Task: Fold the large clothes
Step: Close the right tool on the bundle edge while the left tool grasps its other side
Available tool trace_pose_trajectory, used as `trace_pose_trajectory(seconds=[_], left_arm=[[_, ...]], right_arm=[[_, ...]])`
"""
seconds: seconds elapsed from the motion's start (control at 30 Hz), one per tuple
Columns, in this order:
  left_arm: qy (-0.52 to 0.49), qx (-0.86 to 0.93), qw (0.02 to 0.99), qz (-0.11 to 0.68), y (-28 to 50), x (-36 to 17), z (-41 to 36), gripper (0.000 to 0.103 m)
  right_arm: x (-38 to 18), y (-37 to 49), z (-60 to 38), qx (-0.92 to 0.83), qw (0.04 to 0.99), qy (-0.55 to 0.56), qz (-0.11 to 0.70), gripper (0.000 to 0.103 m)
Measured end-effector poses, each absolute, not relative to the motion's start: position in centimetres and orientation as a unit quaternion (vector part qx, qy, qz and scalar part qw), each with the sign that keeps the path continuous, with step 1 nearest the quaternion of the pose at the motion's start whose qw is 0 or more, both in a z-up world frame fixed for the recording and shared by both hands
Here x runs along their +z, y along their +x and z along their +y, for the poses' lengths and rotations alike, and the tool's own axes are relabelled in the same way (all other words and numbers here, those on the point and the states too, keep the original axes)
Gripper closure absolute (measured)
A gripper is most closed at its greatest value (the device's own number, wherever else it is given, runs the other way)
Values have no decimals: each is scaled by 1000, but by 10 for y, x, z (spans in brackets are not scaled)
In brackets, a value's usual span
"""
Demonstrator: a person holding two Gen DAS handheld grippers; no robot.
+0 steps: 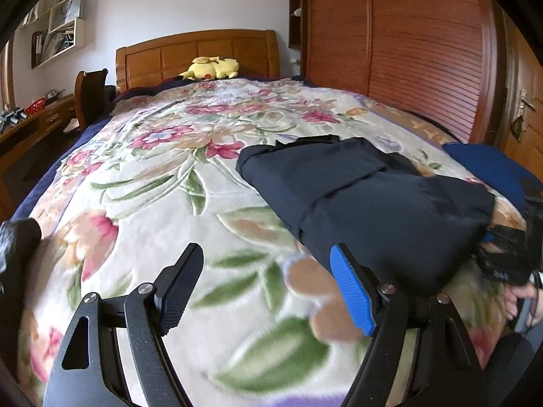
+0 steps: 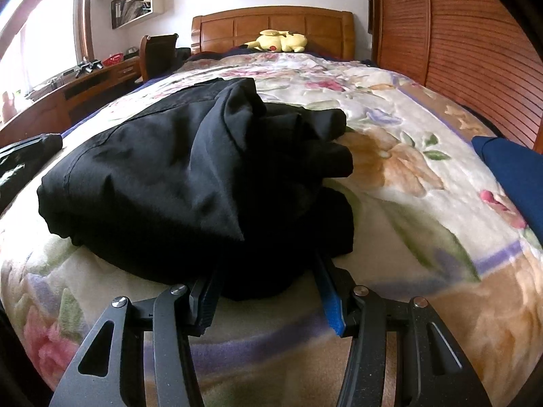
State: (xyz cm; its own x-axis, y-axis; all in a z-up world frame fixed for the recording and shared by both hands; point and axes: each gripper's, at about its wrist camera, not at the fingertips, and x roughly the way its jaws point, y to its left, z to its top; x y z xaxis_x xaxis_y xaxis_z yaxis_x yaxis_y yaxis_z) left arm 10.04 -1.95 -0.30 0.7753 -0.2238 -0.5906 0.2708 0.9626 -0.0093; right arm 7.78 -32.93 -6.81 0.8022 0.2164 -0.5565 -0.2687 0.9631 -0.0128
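Dark garment lies bundled on the floral blanket, right of centre in the left view and filling the middle of the right view. Left gripper hangs wide open over bare blanket at lower centre, holding nothing; its blue pad sits just beside the garment's near edge. Right gripper is spread too, fingers either side of the near fold with tips hidden under cloth; whether it pinches anything, cannot tell. Looks partly folded, lumpy on top. To do this well: close the right on one clean layer edge, not the whole wad; bring the left onto the matching corner, lift together, keep the edge taut, lay flat. Blue cloth at right edge is well apart. Plush is up by the headboard.
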Motion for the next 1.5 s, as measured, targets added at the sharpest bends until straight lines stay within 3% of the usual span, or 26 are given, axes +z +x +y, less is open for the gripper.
trace_pose_trajectory(seconds=[0.63,1.07,1.23,1.5], left_arm=[[6,-125,914,387,269,-35,-50,25],[-1,-129,902,411,295,-58,-59,25],[5,-147,897,418,292,-59,-67,50],[26,-139,900,412,286,-57,-75,67]], right_arm=[[-70,72,-324,129,952,-77,265,50],[-70,78,-326,140,951,-65,267,50],[-70,79,-324,141,951,-64,269,50],[-70,82,-324,141,950,-62,271,50]])
